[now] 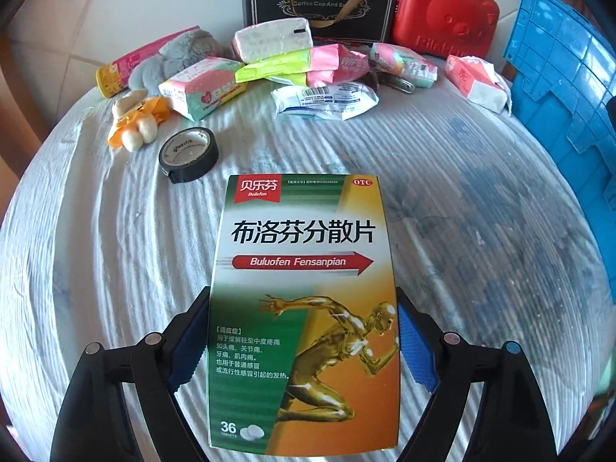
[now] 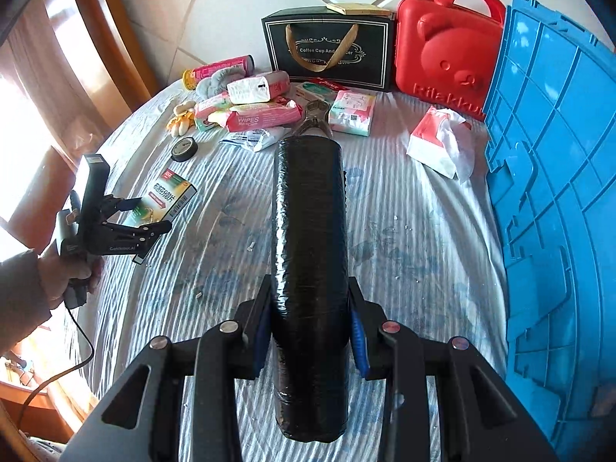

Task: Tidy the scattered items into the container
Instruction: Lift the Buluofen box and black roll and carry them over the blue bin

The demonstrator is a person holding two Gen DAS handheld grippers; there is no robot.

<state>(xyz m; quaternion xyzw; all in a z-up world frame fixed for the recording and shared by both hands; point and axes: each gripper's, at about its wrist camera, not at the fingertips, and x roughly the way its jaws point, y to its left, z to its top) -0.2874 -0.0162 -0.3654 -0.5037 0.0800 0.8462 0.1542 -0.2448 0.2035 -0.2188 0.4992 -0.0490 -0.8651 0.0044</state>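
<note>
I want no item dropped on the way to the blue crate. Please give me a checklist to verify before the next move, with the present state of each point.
1. Right gripper shut on the black roll: ok, both pads press its sides.
2. Left gripper gripping the medicine box: cannot tell; the box sits between the fingers, but the right-hand pad seems slightly off its edge.
3. Medicine box lifted off the bedsheet: cannot tell.
4. Black roll held near its middle: not ok, most of its length sticks out forward.
5. Blue crate within view of both cameras: ok, on the right.
6. Crate interior free to receive items: cannot tell, only its outer wall shows.
</note>
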